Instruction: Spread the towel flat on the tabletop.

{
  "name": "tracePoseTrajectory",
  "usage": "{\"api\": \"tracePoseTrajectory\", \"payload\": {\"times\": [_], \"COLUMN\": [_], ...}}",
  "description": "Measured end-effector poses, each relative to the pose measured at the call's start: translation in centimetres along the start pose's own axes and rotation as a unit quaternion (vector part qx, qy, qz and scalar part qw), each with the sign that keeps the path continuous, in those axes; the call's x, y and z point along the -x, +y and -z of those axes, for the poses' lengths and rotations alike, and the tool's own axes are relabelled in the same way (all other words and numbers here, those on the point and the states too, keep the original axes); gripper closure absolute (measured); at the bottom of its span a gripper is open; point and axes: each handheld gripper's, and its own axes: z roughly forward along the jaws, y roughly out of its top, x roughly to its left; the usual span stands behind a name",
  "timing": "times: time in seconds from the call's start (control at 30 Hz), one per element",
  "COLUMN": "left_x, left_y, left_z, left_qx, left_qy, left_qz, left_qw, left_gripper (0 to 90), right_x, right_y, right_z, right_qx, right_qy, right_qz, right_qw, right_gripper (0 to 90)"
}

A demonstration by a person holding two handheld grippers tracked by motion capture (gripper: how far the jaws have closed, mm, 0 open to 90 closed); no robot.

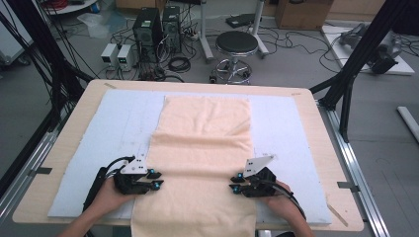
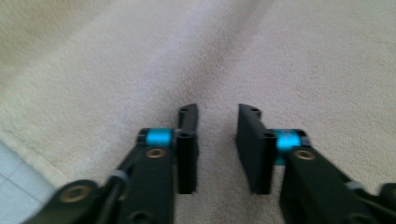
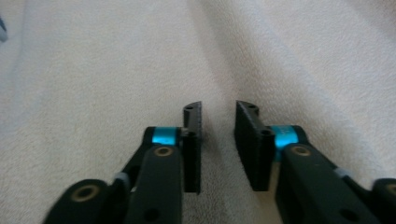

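Note:
A pale peach towel (image 1: 202, 133) lies lengthwise on a light blue mat (image 1: 284, 123), and its near end hangs over the table's front edge. My left gripper (image 1: 156, 178) rests at the towel's left edge near the front, pointing inward. Opposite it, my right gripper (image 1: 234, 182) sits at the towel's right edge. In the left gripper view the gripper (image 2: 217, 109) stands open just above the towel (image 2: 116, 70), and a raised fold runs toward the gap. The right gripper view has the gripper (image 3: 218, 105) open over the towel (image 3: 107, 74), with a similar ridge ahead.
The mat covers most of a wooden table (image 1: 79, 116). Black frame posts (image 1: 353, 64) stand at the table's sides. Beyond the far edge are a round stool (image 1: 236, 47), computer towers (image 1: 148, 29) and cables on the floor.

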Motion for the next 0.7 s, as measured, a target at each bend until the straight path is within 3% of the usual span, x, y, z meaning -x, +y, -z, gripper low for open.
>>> {"api": "tracePoseTrajectory", "payload": {"times": [0.03, 0.07, 0.13, 0.4, 0.53, 0.6, 0.67, 0.7], "left_x": [0.2, 0.5, 1.1, 4.6, 5.6, 5.5, 4.6, 3.8], "left_y": [0.0, 0.0, 0.1, -0.7, -0.9, -0.7, -0.3, -0.1], "left_z": [0.0, 0.1, 0.3, 3.2, 4.6, 4.8, 4.5, 4.2], "left_qx": [0.001, -0.001, -0.009, -0.015, 0.0, 0.008, 0.013, 0.021], "left_qy": [-0.003, 0.006, 0.005, -0.041, -0.069, -0.056, -0.037, -0.024], "left_qz": [-0.005, -0.01, -0.009, -0.017, -0.017, -0.021, -0.018, -0.015], "left_qw": [1.0, 0.9999, 0.9999, 0.9989, 0.9975, 0.9982, 0.9991, 0.9994], "left_gripper": [83.0, 85.6, 87.0, 87.2, 87.1, 83.2, 73.9, 73.4], "right_x": [-0.1, -0.2, -0.5, -3.8, -5.3, -5.4, -4.6, -4.1], "right_y": [0.0, 0.1, 0.1, -0.1, 0.0, 0.2, 0.6, 0.7], "right_z": [0.1, 0.1, 0.2, 1.9, 3.0, 3.5, 3.9, 3.9], "right_qx": [-0.002, -0.003, -0.008, 0.008, 0.019, 0.027, 0.023, 0.026], "right_qy": [0.004, 0.005, 0.01, 0.035, 0.051, 0.036, 0.009, 0.001], "right_qz": [0.001, 0.005, 0.007, 0.025, 0.033, 0.041, 0.036, 0.033], "right_qw": [1.0, 1.0, 0.9999, 0.999, 0.998, 0.9981, 0.999, 0.9991], "right_gripper": [83.8, 85.1, 86.1, 85.0, 76.1, 72.0, 66.5, 65.5]}}
